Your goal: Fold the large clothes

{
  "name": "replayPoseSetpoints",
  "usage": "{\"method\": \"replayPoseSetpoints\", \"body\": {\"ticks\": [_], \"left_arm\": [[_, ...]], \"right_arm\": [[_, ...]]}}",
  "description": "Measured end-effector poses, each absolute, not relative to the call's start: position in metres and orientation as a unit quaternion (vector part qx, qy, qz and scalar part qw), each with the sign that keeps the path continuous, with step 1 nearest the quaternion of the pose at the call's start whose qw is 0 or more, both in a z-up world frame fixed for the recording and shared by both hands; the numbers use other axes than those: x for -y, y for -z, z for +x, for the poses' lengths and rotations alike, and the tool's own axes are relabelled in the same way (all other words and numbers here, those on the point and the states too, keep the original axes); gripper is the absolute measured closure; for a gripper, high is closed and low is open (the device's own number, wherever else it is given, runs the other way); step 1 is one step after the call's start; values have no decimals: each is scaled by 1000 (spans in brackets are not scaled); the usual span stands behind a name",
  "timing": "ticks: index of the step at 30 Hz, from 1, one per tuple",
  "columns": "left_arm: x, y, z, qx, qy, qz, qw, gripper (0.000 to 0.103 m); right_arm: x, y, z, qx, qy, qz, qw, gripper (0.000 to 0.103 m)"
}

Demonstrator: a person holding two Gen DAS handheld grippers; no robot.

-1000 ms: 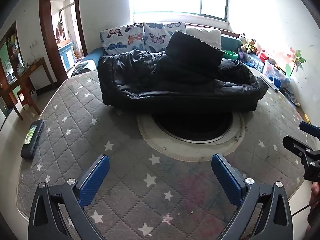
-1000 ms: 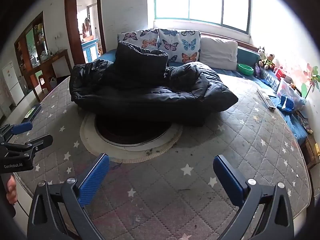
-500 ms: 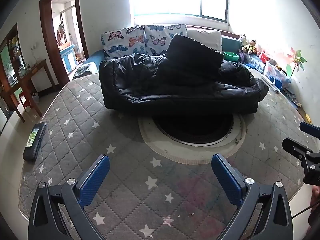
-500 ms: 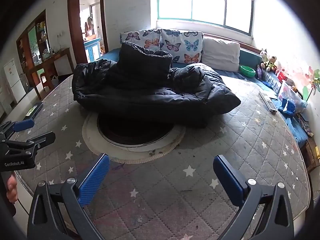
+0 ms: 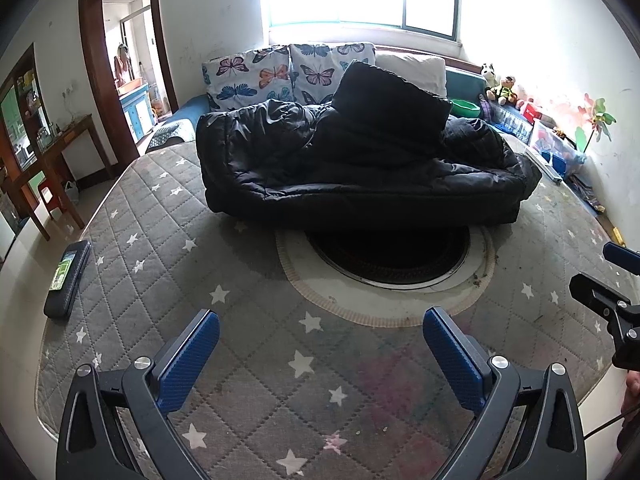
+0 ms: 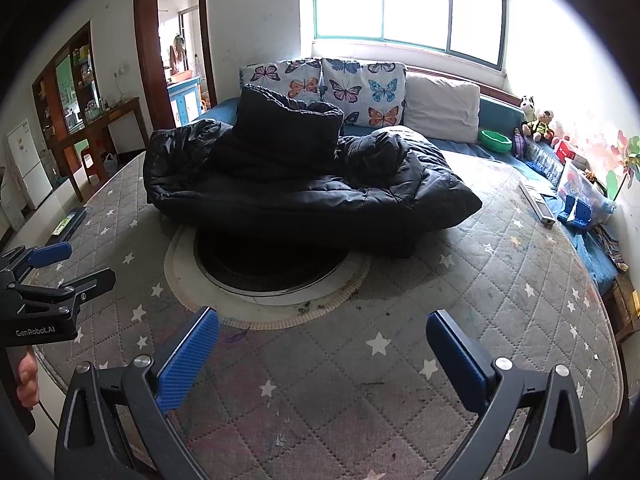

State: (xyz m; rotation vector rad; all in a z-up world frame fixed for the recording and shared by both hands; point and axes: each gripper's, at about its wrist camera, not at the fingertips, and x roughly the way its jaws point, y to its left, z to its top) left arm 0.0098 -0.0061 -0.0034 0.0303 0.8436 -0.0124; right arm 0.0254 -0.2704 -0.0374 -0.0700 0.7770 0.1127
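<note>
Holding both tools wide and empty over the near part of the star-quilted mattress (image 5: 168,240): left tool (image 5: 320,344), right tool (image 6: 322,340). The black puffer coat (image 5: 360,168) lies heaped at mid-bed, well apart from me, partly over a round mat (image 6: 272,296), butterfly pillows (image 6: 340,80) behind. I judge it bulky, soft, light, with a slick shell. Best hold looks like the thick near hem at each end, pinching deep so it can't slide.
</note>
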Motion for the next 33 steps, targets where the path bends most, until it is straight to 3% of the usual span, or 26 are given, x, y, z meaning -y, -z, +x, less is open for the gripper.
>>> {"method": "replayPoseSetpoints", "body": {"ticks": [33], "left_arm": [[4,8,24,-417,0,26,908,0]], "right_arm": [[264,42,33,-382,-62,-41,921,0]]}}
